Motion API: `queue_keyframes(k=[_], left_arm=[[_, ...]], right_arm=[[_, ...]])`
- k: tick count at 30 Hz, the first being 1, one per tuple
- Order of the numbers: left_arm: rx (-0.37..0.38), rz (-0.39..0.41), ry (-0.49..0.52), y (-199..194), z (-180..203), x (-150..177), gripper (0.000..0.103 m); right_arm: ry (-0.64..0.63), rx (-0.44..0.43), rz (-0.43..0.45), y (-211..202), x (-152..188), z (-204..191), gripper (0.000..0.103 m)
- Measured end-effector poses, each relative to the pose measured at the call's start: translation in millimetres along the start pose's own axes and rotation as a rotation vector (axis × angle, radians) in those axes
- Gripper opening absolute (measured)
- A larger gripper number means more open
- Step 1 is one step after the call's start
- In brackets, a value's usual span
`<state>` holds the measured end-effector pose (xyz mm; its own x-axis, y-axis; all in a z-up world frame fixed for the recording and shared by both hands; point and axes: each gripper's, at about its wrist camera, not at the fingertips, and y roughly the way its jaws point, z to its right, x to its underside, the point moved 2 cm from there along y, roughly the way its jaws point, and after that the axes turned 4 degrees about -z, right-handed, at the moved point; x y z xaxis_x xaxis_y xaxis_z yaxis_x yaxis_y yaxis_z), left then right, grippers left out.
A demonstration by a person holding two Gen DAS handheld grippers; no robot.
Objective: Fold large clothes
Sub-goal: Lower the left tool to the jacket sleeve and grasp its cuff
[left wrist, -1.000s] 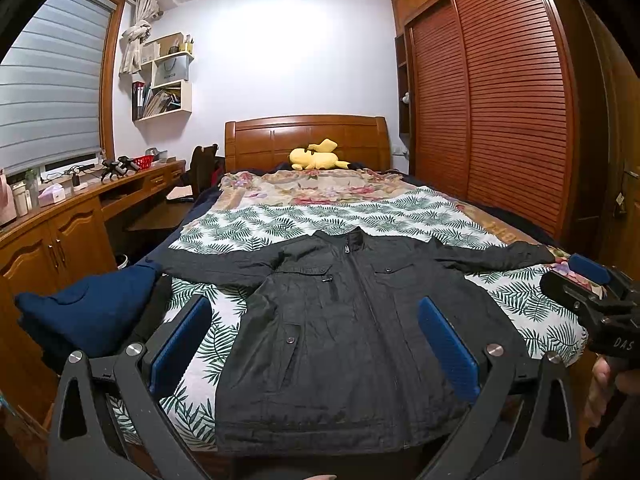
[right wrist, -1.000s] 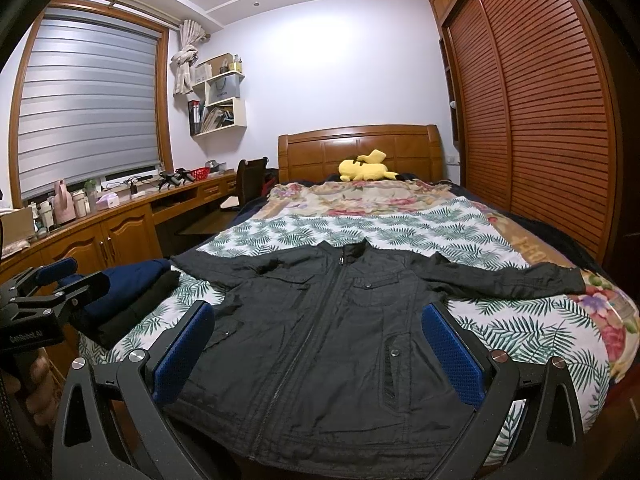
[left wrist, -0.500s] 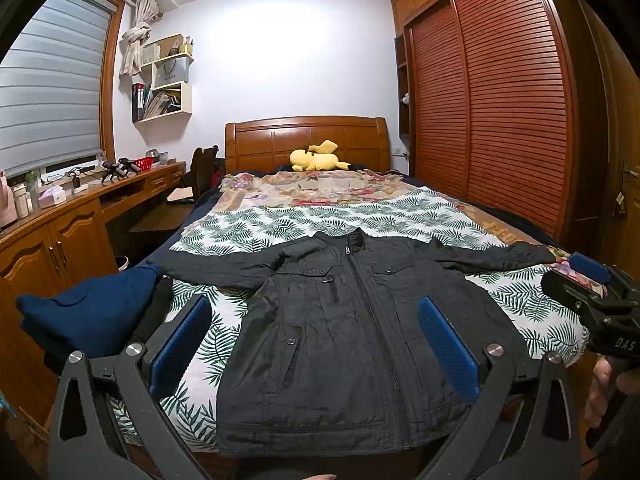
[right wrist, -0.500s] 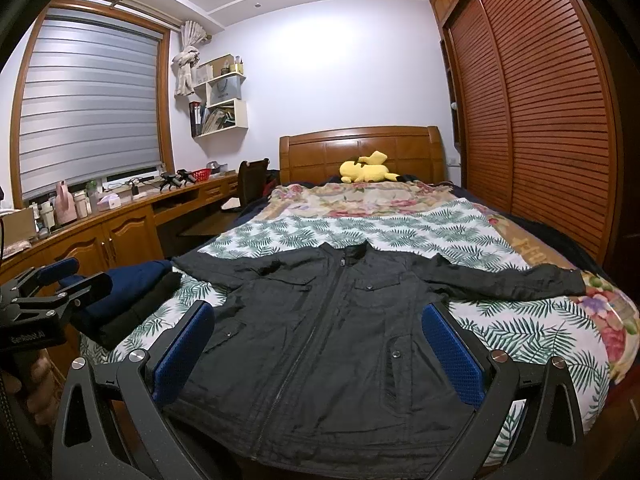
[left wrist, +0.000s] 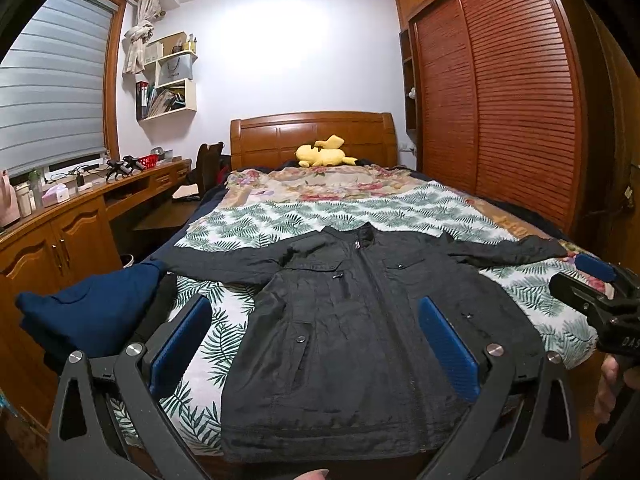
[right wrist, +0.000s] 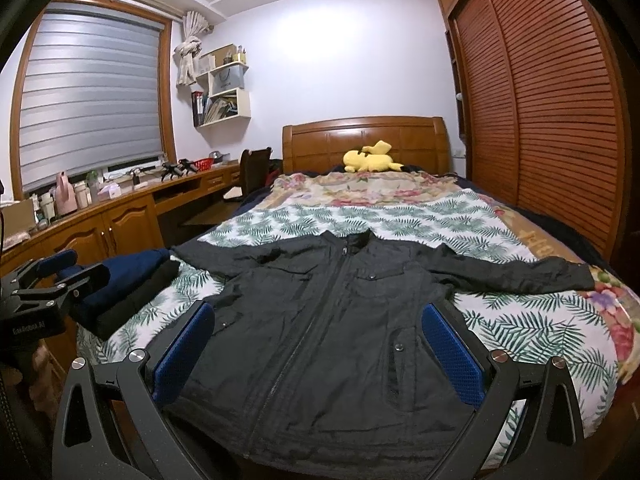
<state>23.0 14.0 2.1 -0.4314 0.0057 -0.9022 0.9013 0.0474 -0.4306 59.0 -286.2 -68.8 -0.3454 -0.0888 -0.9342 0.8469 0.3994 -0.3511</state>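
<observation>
Left wrist view first: our left gripper (left wrist: 312,344) hangs above the foot edge of the bed (left wrist: 248,216) with its blue pads spread wide and nothing between them. Under it the black jacket (left wrist: 352,320) lies flat and face up on the leaf-print cover, zipped, collar toward the headboard (left wrist: 312,136), hem along the foot edge, both sleeves stretched out toward the two side edges. At the bed's left foot corner sits a stack of folded clothes (left wrist: 92,312), a navy piece on top of a black one, just beside the jacket's sleeve end. A yellow plush toy (left wrist: 324,154) rests at the head edge against the headboard.

From the right wrist view, our right gripper (right wrist: 316,348) is likewise spread wide and empty, held over the lower half of the jacket (right wrist: 328,320); whether either tool touches the fabric we cannot tell. Each gripper shows at the rim of the other's picture.

For containers, the white wall shelf (right wrist: 224,92) left of the headboard holds upright books and a grey paper bag, and a small red basket (right wrist: 204,165) stands on the long wooden desk (right wrist: 120,204) by the window; what it holds is too small to tell. The slatted wardrobe (right wrist: 552,100) along the bed's right edge is closed
</observation>
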Motion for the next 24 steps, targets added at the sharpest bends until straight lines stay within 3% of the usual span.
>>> queue_keyframes(k=[13, 24], left_arm=[[-0.023, -0.134, -0.071, 92, -39, 43, 0.103], [-0.085, -0.151, -0.072, 134, -60, 50, 0.103]], right_arm=[[-0.029, -0.025, -0.099, 73, 0, 13, 0.103], [-0.051, -0.039, -0.168, 128, -16, 13, 0.103]])
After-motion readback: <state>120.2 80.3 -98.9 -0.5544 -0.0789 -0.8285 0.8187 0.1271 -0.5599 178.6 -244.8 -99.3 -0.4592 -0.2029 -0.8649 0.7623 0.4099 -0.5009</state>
